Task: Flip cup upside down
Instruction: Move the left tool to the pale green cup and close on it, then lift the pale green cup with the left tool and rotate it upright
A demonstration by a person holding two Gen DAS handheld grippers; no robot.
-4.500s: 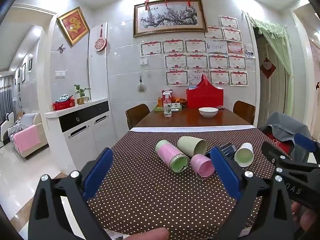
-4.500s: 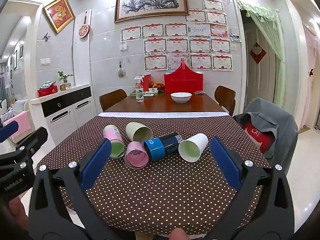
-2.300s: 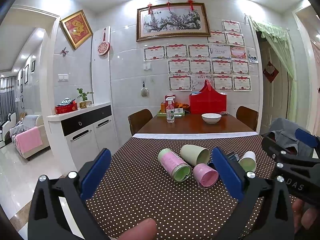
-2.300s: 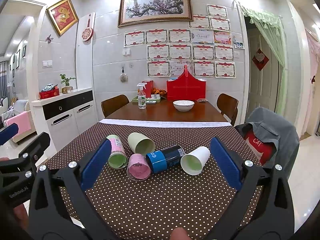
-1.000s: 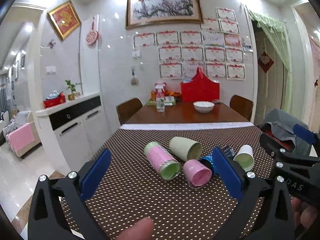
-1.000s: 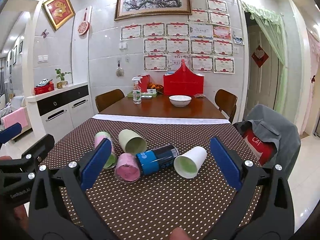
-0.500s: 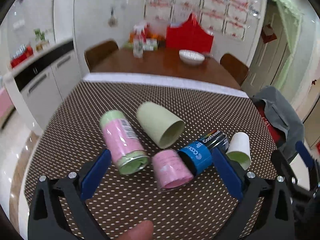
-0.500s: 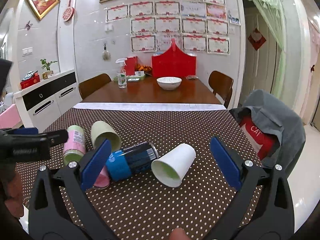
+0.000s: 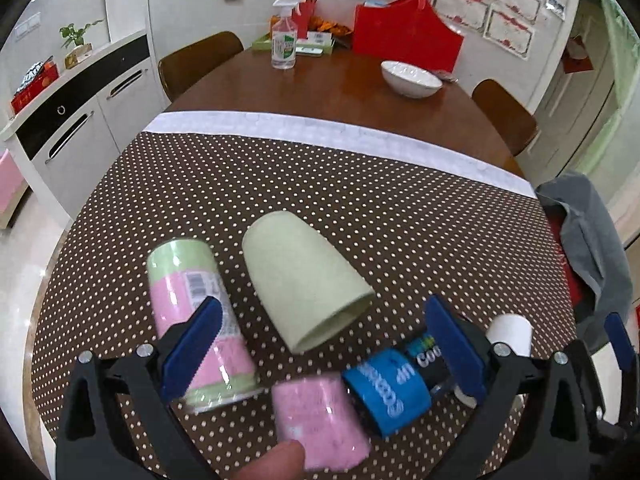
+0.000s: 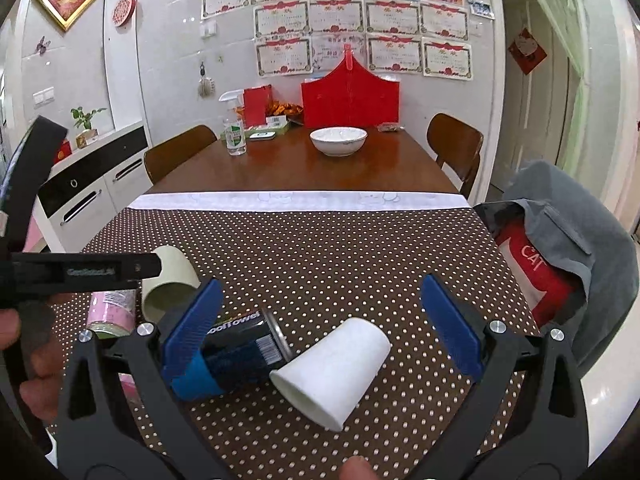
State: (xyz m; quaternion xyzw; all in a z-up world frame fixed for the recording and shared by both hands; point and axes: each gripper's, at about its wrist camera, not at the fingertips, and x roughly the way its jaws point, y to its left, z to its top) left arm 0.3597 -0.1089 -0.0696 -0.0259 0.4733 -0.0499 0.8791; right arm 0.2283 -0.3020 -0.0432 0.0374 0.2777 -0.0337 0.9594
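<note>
Several cups and cans lie on their sides on the dotted brown tablecloth (image 9: 360, 200). In the left wrist view a pale green cup (image 9: 304, 284) lies between the fingers of my open left gripper (image 9: 320, 348), with a pink cup (image 9: 320, 420) just below it. In the right wrist view a white paper cup (image 10: 332, 372) lies between the fingers of my open right gripper (image 10: 320, 328), its mouth toward me. The green cup also shows at the left of the right wrist view (image 10: 170, 284). Both grippers are empty.
A pink-and-green can (image 9: 196, 320) and a blue-and-black can (image 9: 396, 384) lie beside the cups. A white bowl (image 10: 338, 140), a spray bottle (image 10: 234, 130) and a red box (image 10: 350, 96) stand on the far wooden table. A grey jacket (image 10: 568, 248) hangs on a chair at right.
Both grippers have moved forward and down toward the cups. The left one now looks down over the green and pink cups; the right one has closed in on the white cup.
</note>
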